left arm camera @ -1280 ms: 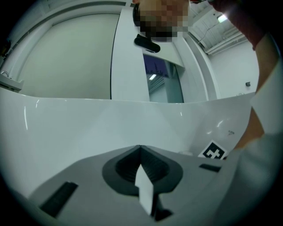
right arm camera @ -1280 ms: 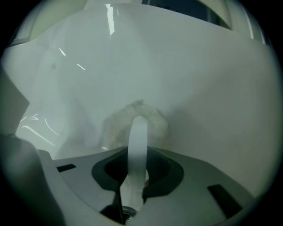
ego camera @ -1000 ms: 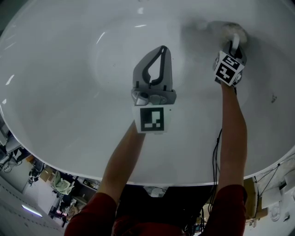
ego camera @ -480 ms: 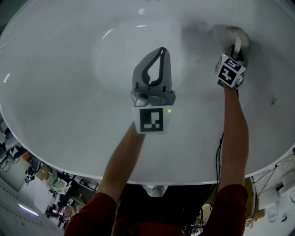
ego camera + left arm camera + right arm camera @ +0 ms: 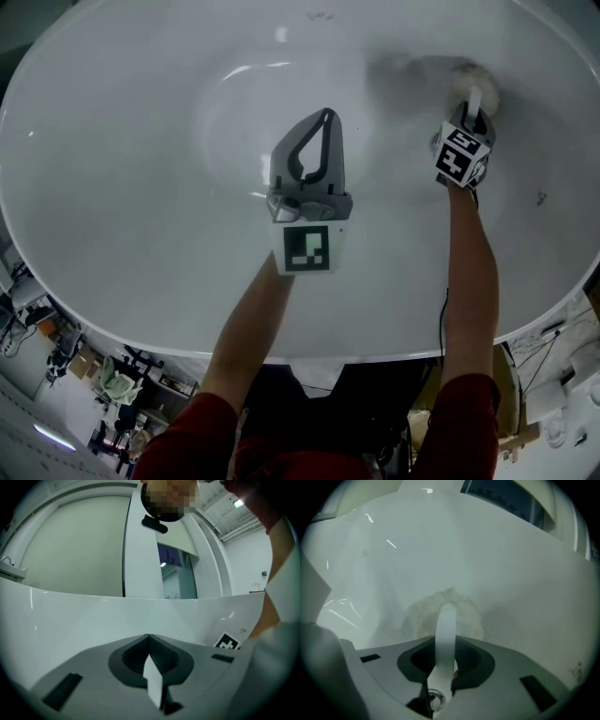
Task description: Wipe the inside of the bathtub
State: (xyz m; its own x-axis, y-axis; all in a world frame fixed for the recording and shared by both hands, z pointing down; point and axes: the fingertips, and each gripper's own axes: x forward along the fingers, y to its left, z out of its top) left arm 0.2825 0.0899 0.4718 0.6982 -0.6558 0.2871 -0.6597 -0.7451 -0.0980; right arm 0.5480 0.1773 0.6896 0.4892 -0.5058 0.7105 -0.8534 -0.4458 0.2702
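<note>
The white bathtub [image 5: 141, 187] fills the head view. A round, fluffy off-white scrub pad [image 5: 466, 75] lies pressed against the tub's inner wall at the upper right. Its white handle [image 5: 446, 630] runs back between the jaws of my right gripper [image 5: 475, 105], which is shut on it. In the right gripper view the pad [image 5: 468, 616] sits just beyond the jaws, flat on the wall. My left gripper [image 5: 327, 117] hovers over the tub's middle, jaws shut, and I see nothing gripped. In the left gripper view its jaws [image 5: 149, 641] face the tub's far wall.
The tub's near rim [image 5: 112, 319] curves across the lower head view. Beyond it lie a cluttered floor [image 5: 103, 375] at the lower left and cables [image 5: 553, 337] at the right. A small dark mark [image 5: 540, 198] shows on the tub's right wall.
My right gripper and the pad have shifted slightly along the tub wall. The left gripper has kept its place over the middle.
</note>
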